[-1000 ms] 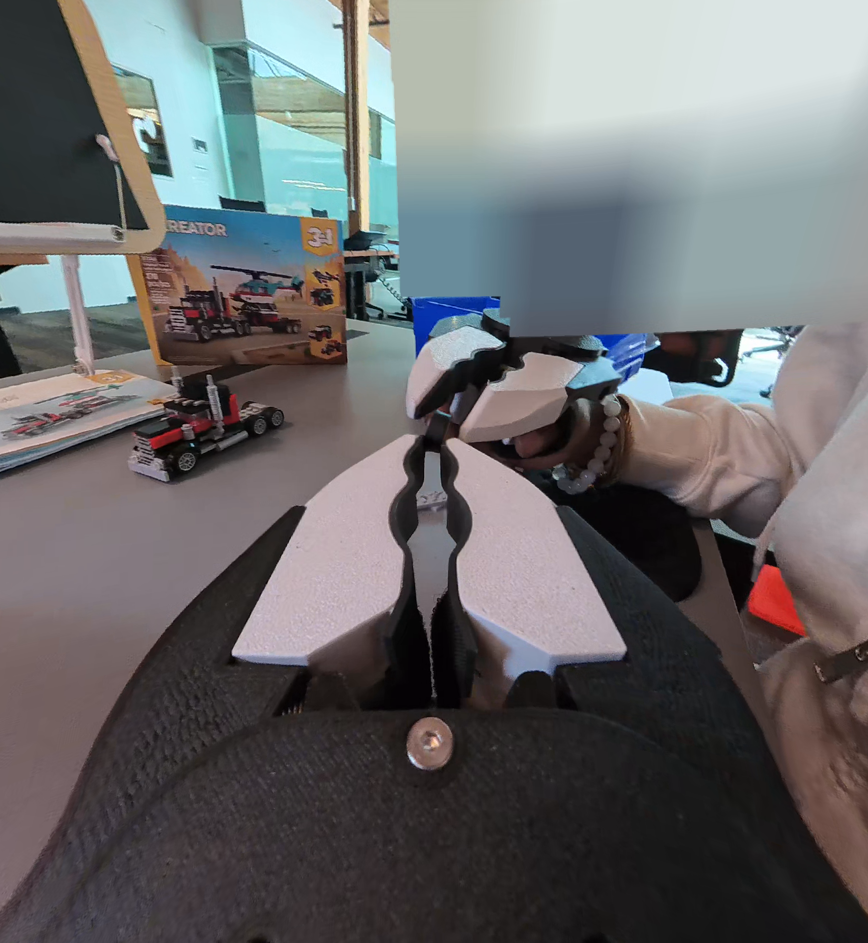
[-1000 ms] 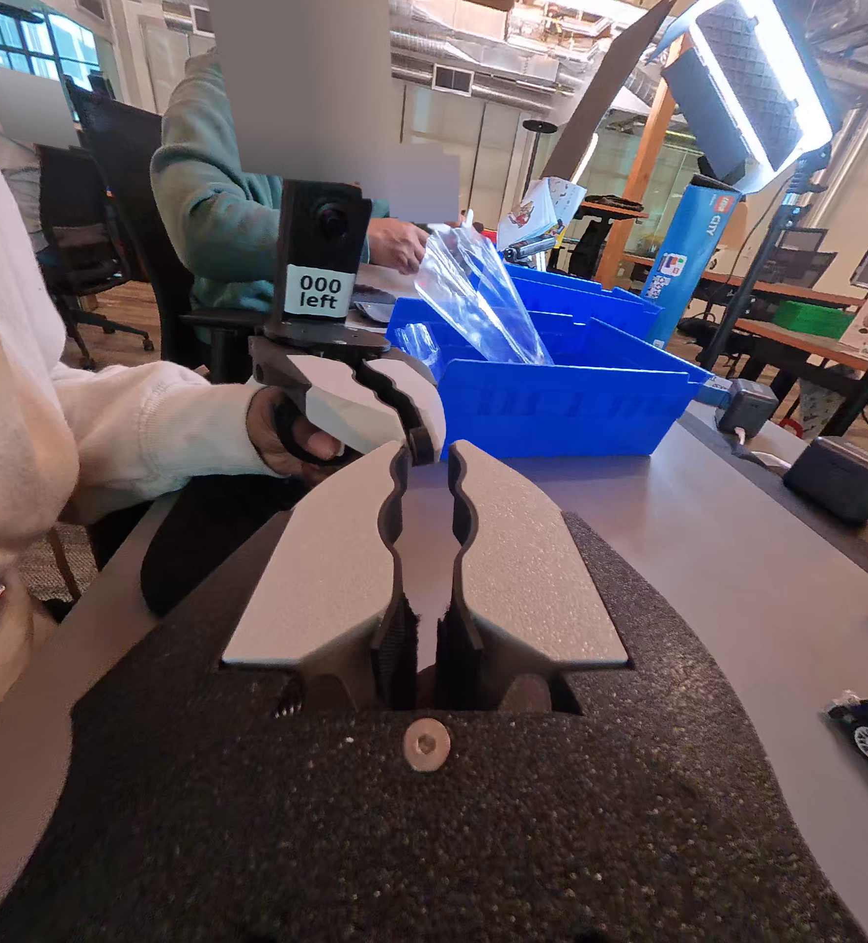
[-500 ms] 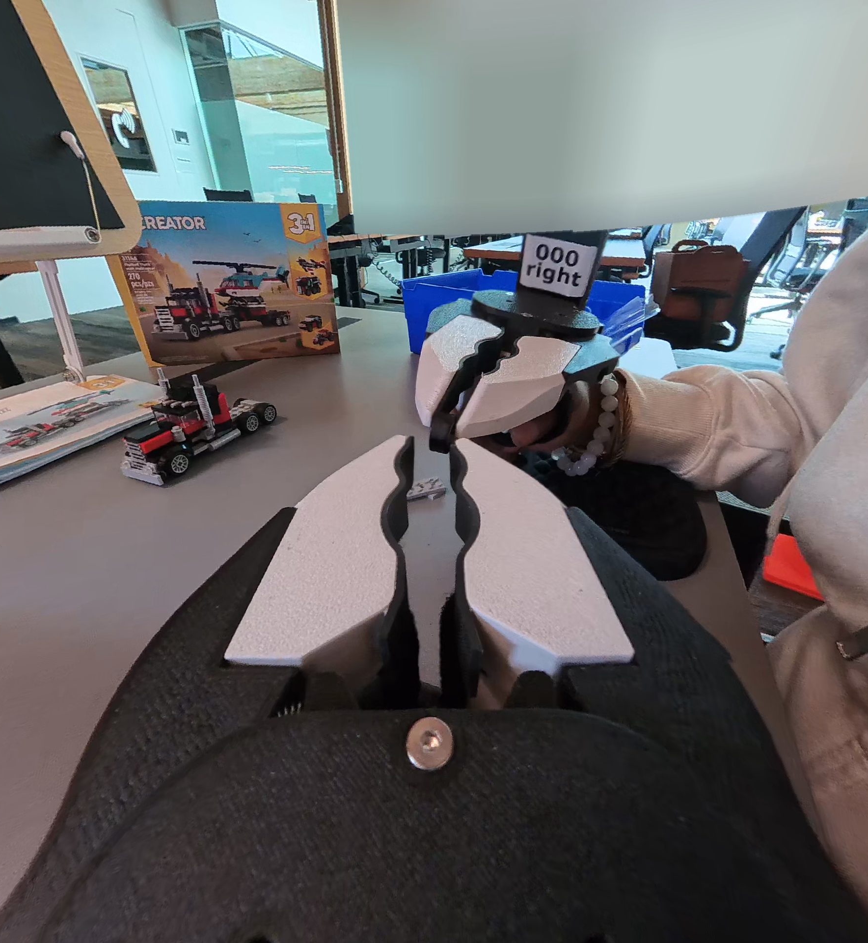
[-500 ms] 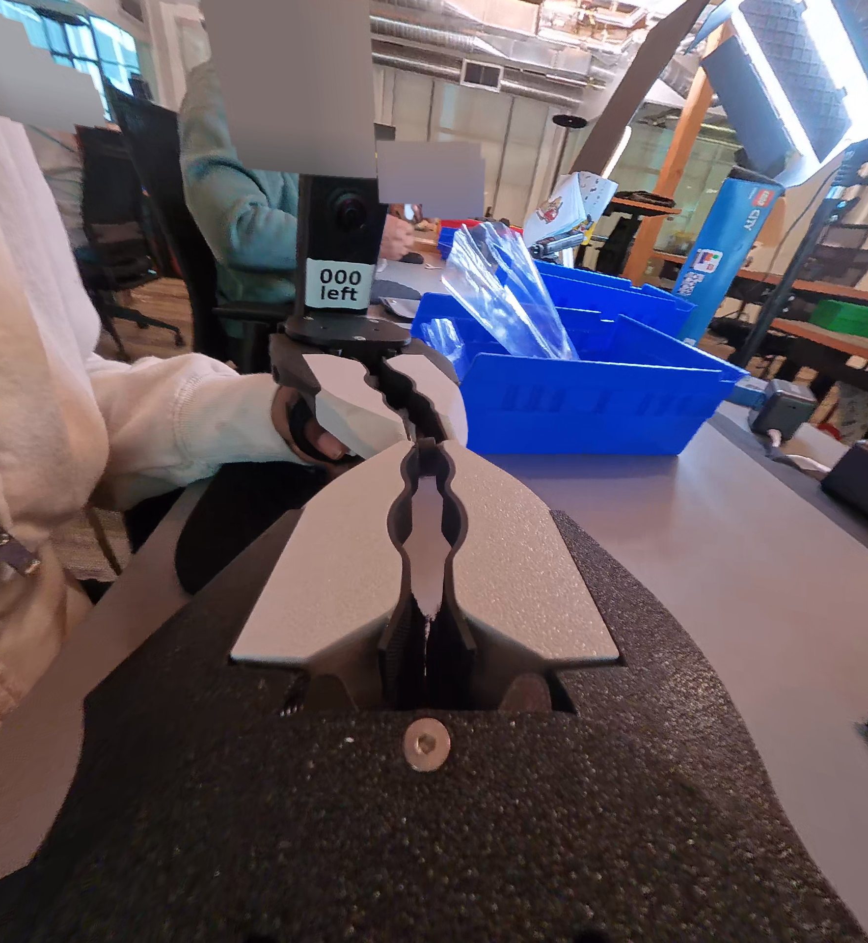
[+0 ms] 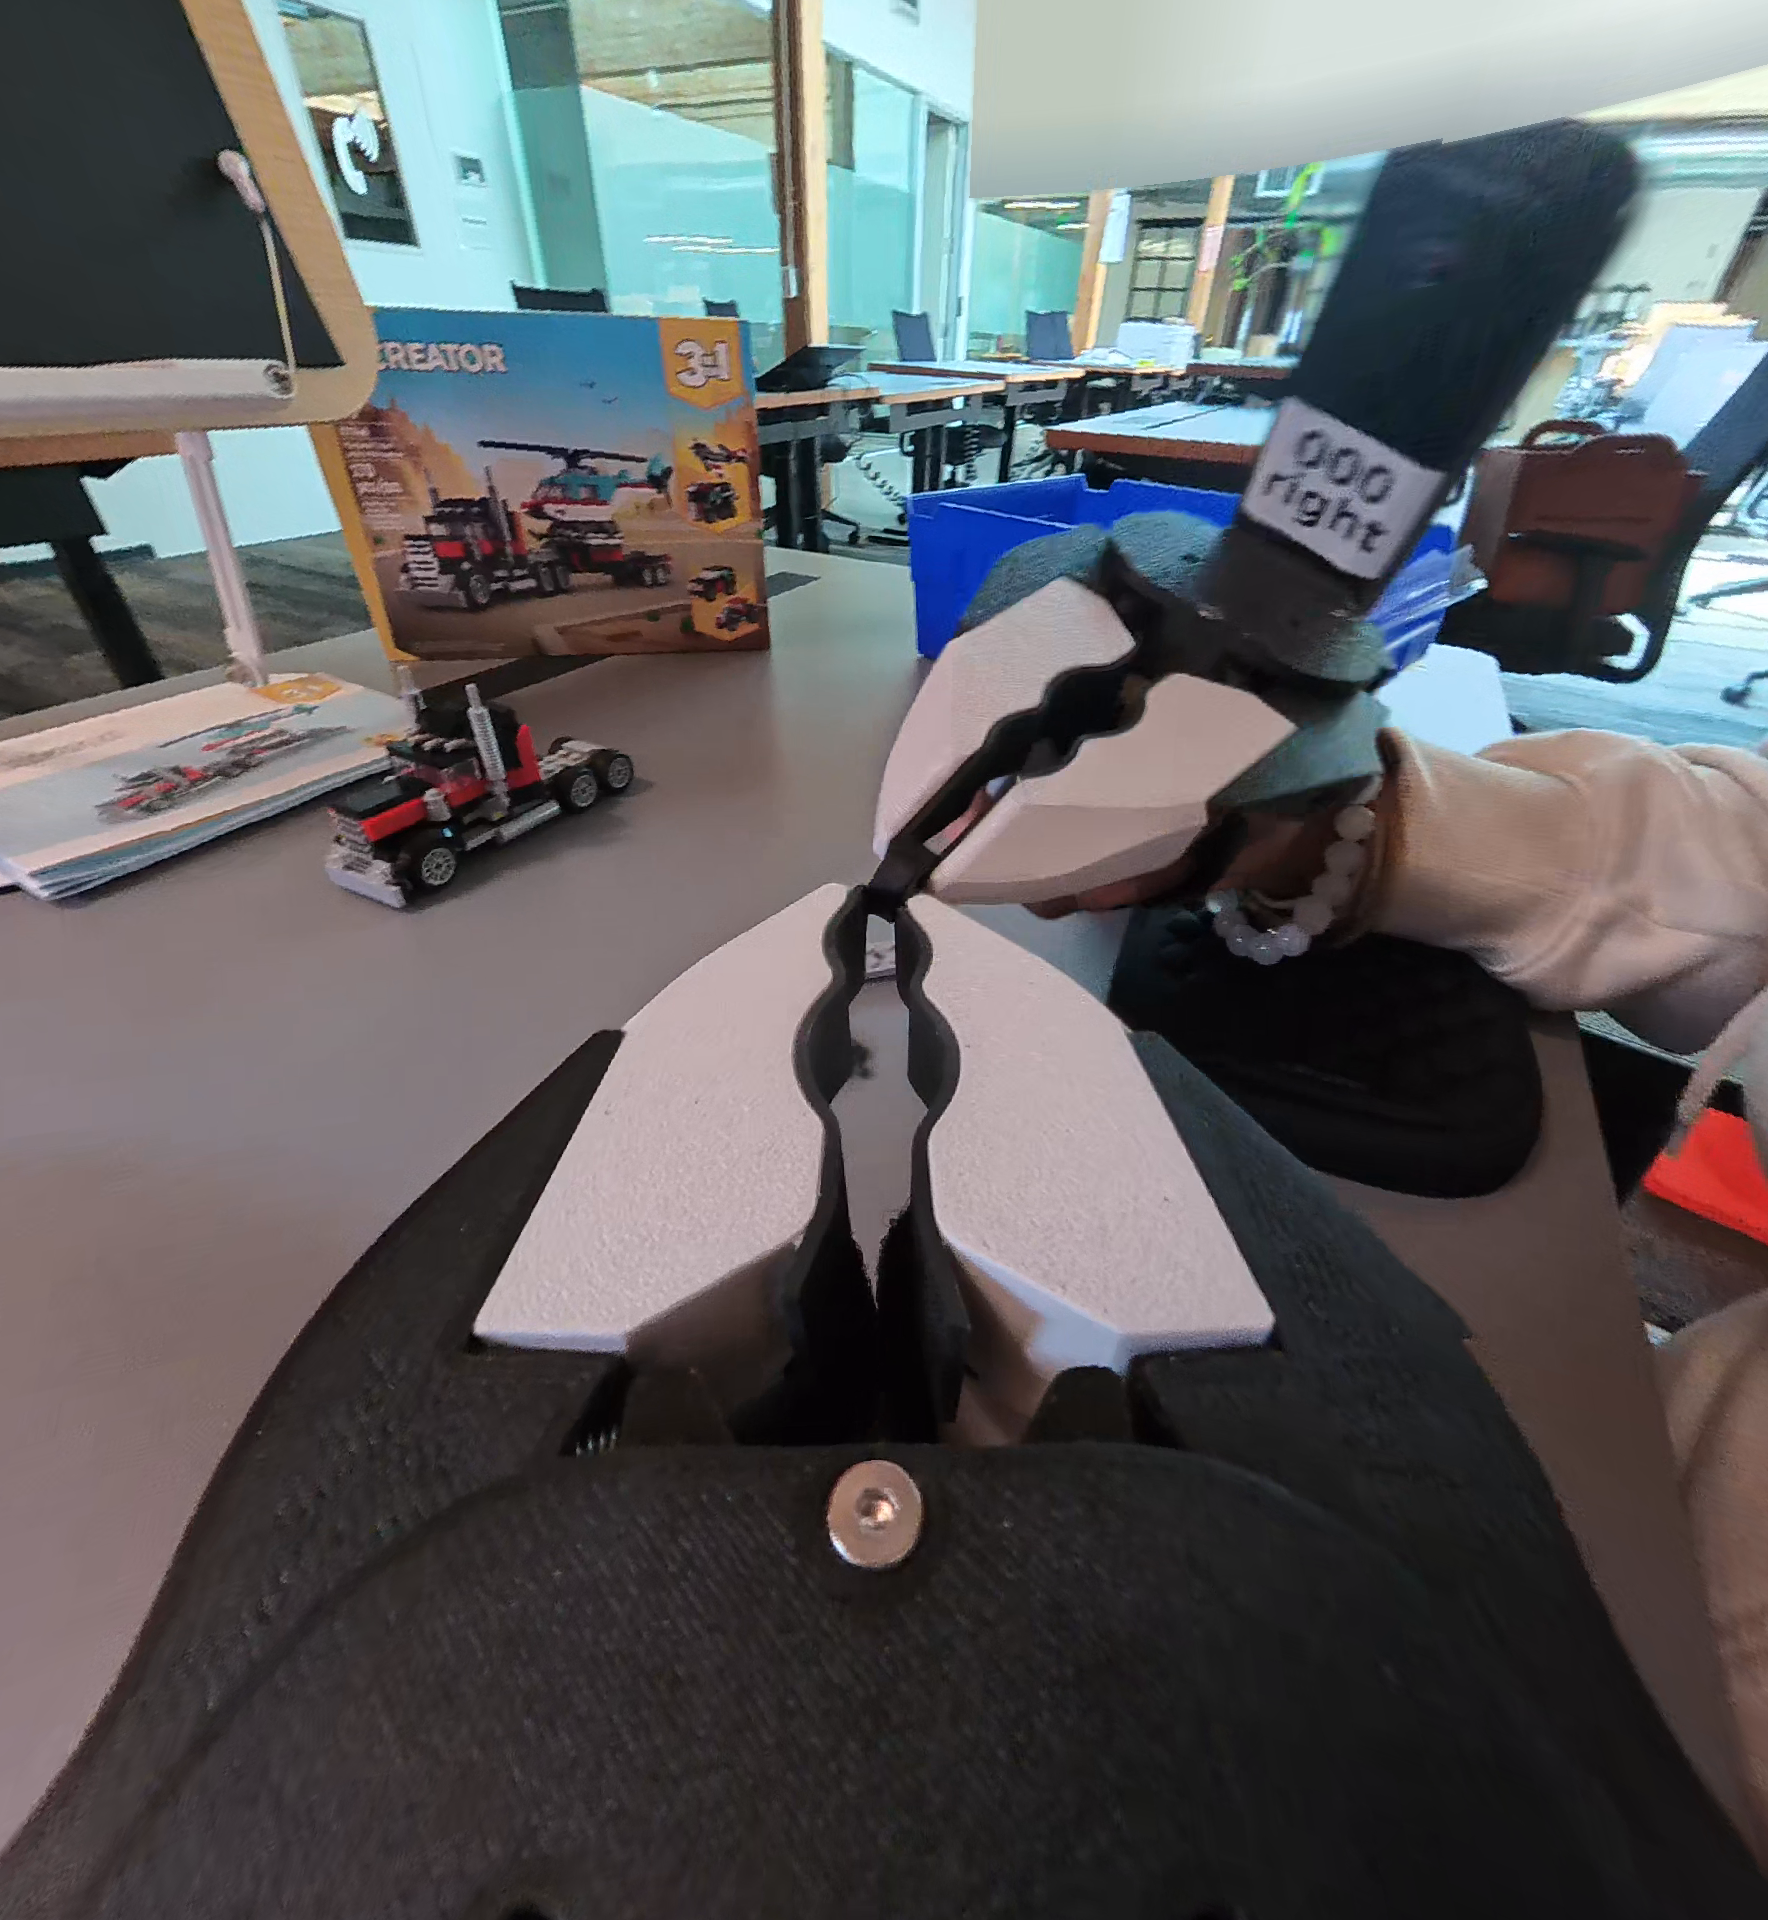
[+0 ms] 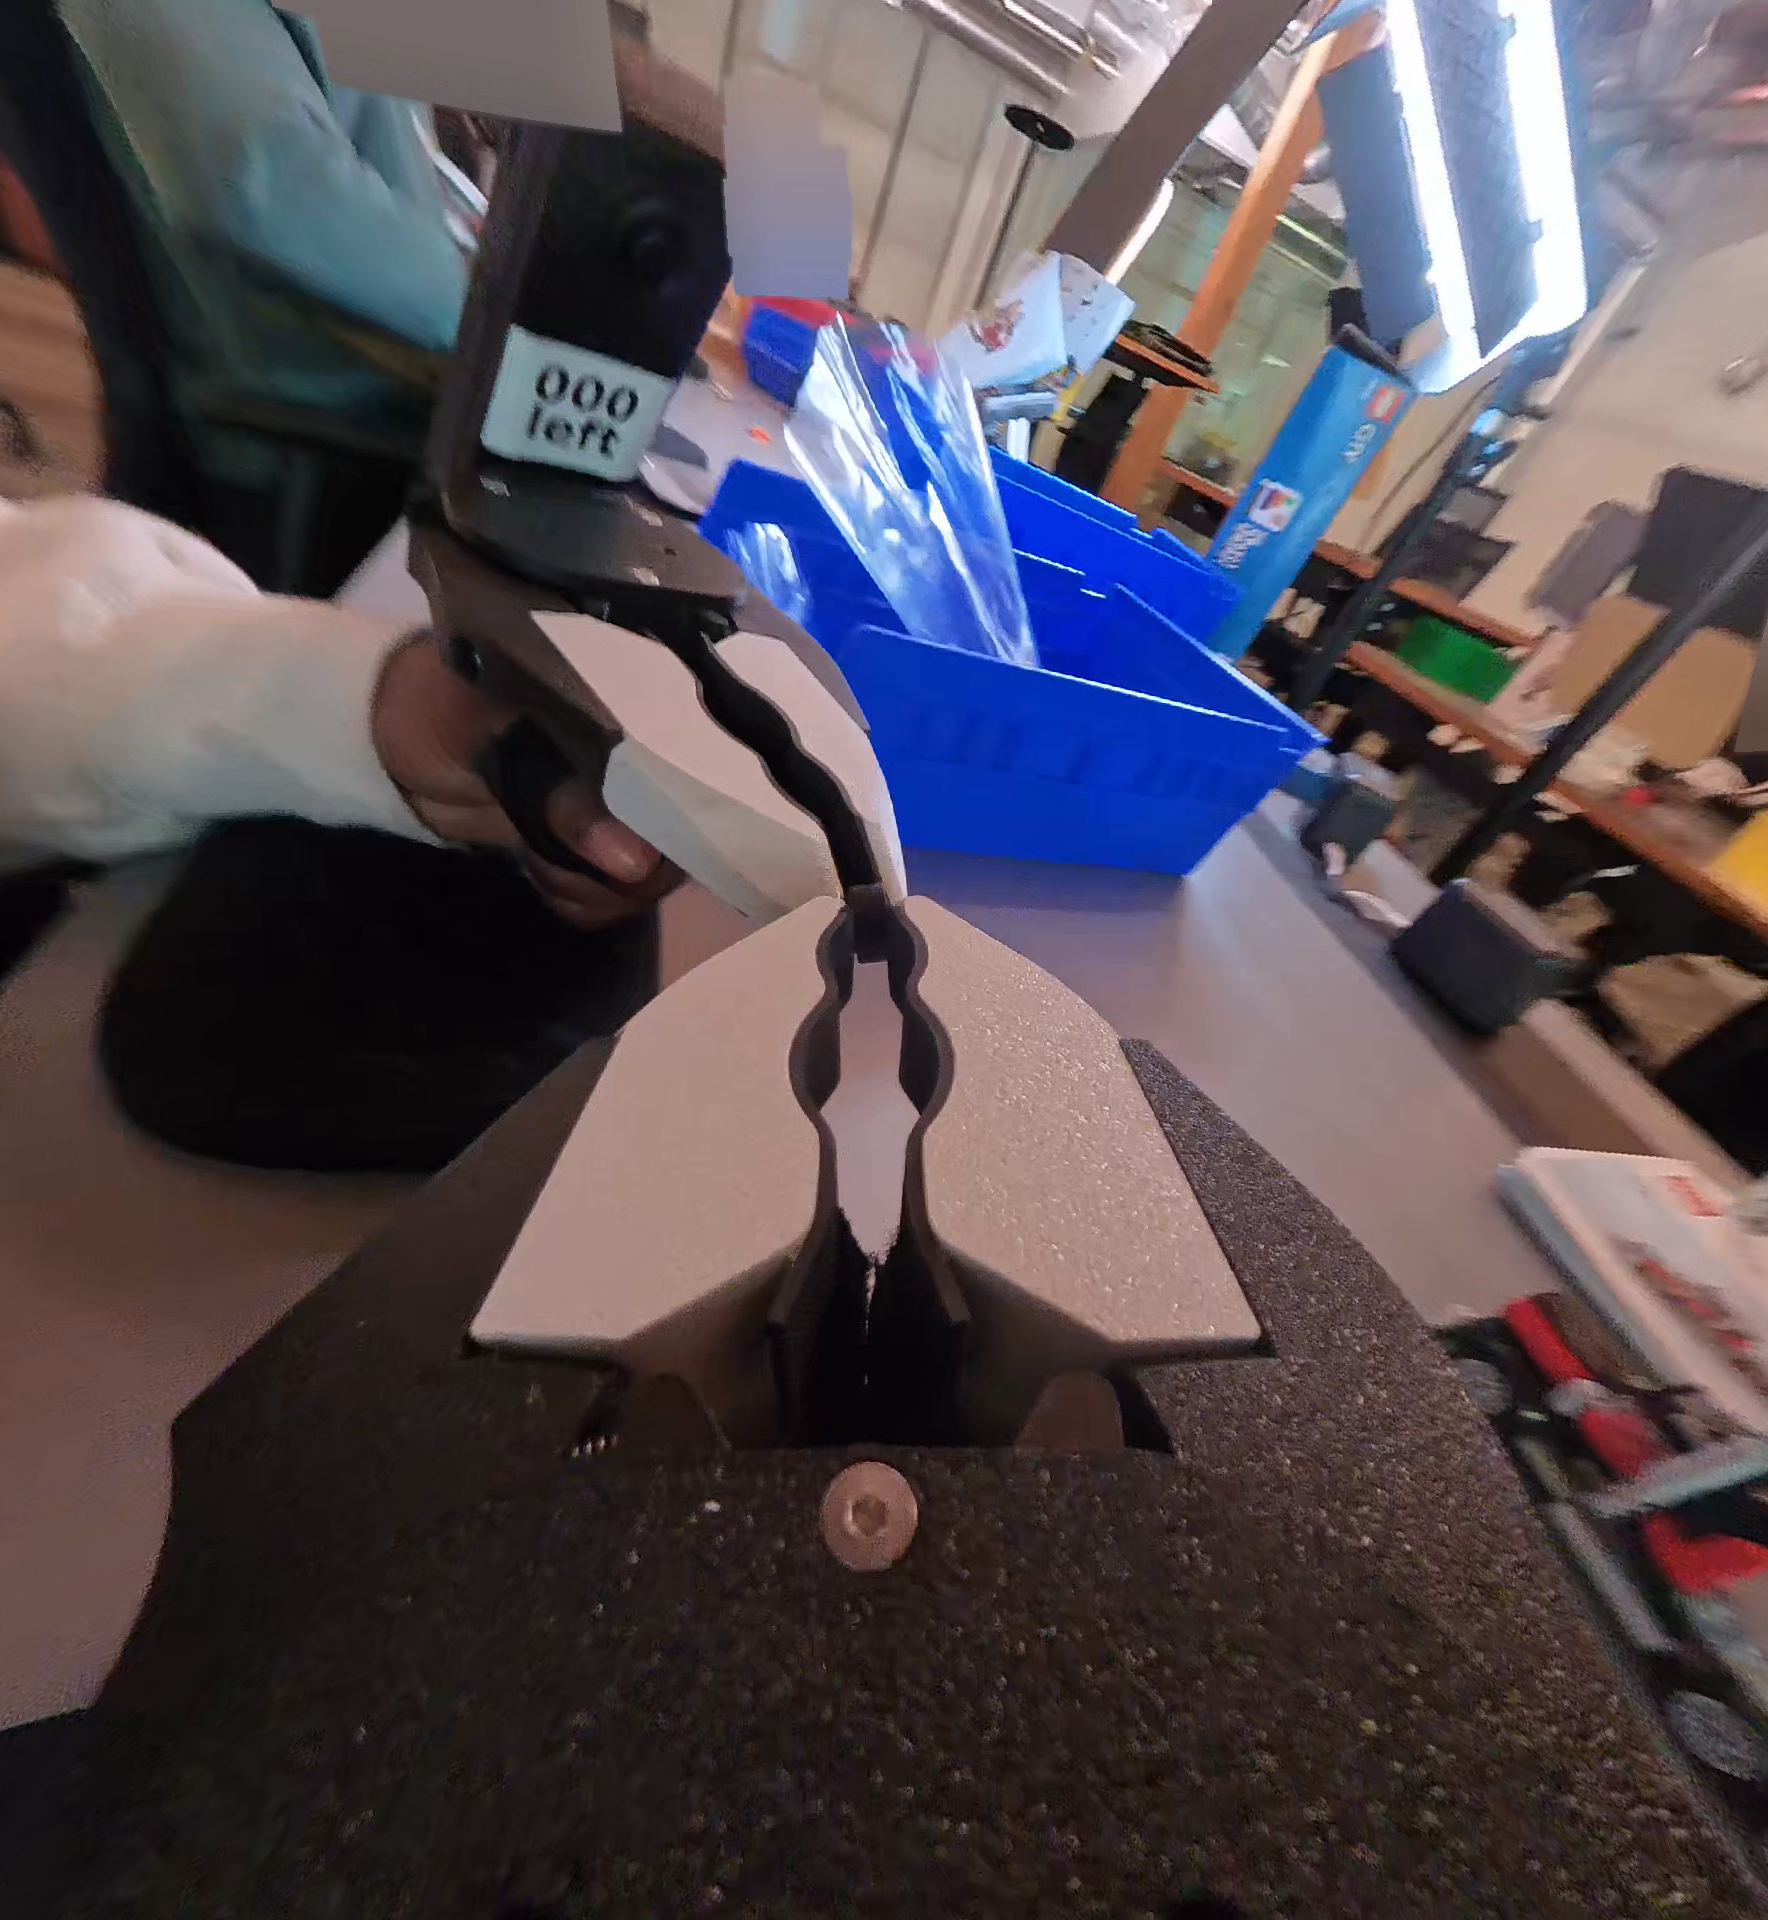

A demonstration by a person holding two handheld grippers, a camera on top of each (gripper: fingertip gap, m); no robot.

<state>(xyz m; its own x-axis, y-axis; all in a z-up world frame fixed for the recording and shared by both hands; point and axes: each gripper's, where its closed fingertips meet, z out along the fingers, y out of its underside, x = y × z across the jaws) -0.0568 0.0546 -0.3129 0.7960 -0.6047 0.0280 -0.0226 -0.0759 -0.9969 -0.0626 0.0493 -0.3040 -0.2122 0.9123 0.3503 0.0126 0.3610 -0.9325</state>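
Looking at both wrist views, the left gripper (image 5: 867,920) and right gripper (image 6: 867,930) now meet tip to tip just above the grey table (image 5: 236,1091). A moment ago the left jaws stood clearly apart. Now they've narrowed, and both pairs look clamped on the same small black piece (image 6: 872,935), so it's pinched from two sides. The toy truck (image 5: 464,800) sits well off to the left, and the blue bin (image 6: 1067,748) is behind.
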